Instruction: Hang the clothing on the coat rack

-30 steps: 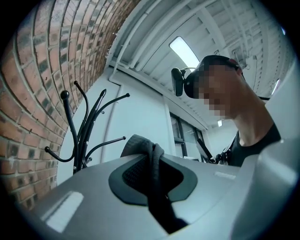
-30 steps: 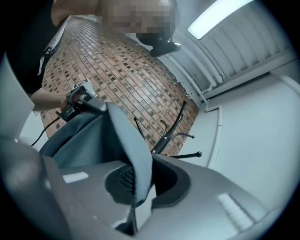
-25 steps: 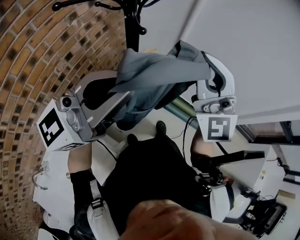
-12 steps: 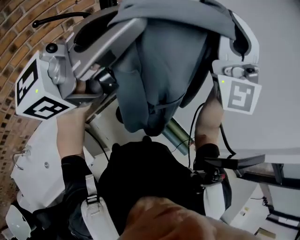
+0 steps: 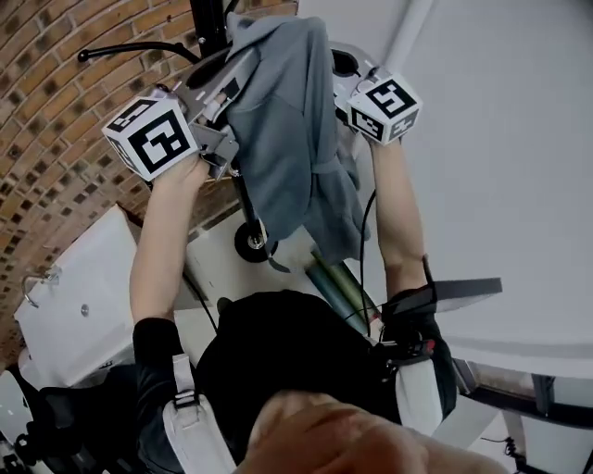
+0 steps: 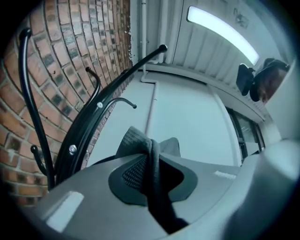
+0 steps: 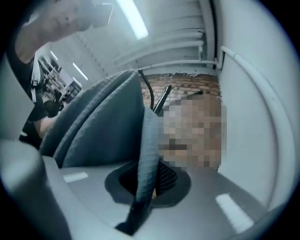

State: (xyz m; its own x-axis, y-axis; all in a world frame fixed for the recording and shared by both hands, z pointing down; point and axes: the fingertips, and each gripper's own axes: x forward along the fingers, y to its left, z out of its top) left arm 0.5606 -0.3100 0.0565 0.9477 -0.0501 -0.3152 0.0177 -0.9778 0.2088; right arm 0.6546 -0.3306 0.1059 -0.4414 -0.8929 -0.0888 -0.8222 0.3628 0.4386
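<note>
A grey garment [image 5: 287, 139] hangs stretched between my two raised grippers, draped down in front of the black coat rack [image 5: 209, 26]. My left gripper [image 5: 225, 90] is shut on a fold of its edge [image 6: 149, 149], right beside the rack's pole. One curved hook arm [image 5: 139, 48] reaches out to the left, and several hooks [image 6: 117, 84] rise just beyond the left jaws. My right gripper [image 5: 339, 70] is shut on another band of the garment [image 7: 143, 150], slightly right of the pole. The rack's hook tips [image 7: 151, 96] show behind the cloth. The round base [image 5: 252, 241] stands on the floor below.
A curved brick wall [image 5: 56, 111] stands left of the rack and a white wall [image 5: 500, 167] to the right. A white cabinet [image 5: 74, 310] sits low at the left. A green roll [image 5: 334, 289] lies on the floor near the base.
Both grippers have gone up and away from me with the garment, from chest height to the top of the rack. The cloth now hangs long beside the pole.
</note>
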